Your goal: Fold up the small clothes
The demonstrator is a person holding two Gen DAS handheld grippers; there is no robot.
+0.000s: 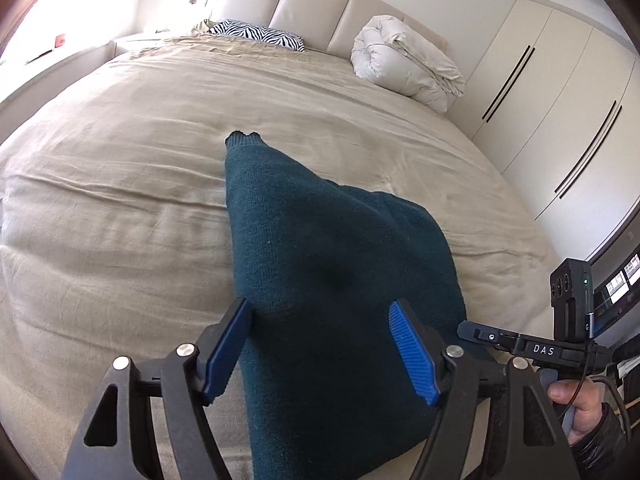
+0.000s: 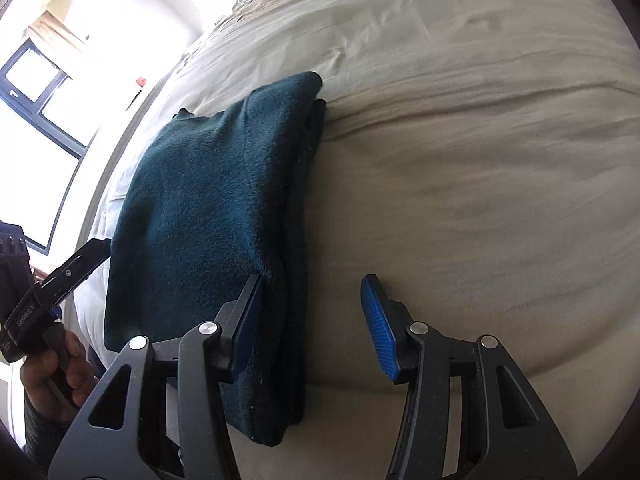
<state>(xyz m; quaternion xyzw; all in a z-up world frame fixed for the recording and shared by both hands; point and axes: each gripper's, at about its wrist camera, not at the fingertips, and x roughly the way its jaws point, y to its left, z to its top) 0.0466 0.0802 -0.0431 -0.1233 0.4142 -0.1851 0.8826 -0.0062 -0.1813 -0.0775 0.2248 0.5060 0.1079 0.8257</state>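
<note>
Dark teal sweater (image 1: pixel 320 280) lies folded near the bed (image 1: pixel 120 200) foot edge. Left tongs (image 1: pixel 320 344) wide open, straddling it; right tongs (image 2: pixel 316 320) wide open, gripping nothing, over its side edge.

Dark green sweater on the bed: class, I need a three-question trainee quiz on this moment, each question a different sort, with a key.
1. True or false: the left gripper is shut on the dark green sweater.
2. What lies at the head of the bed beside the zebra-print pillow? A) rolled white duvet B) laptop C) basket
3. Fill in: the sweater lies in folded ____ near the right gripper.

Key: 1 false, it is open; 2 A; 3 layers.
</note>
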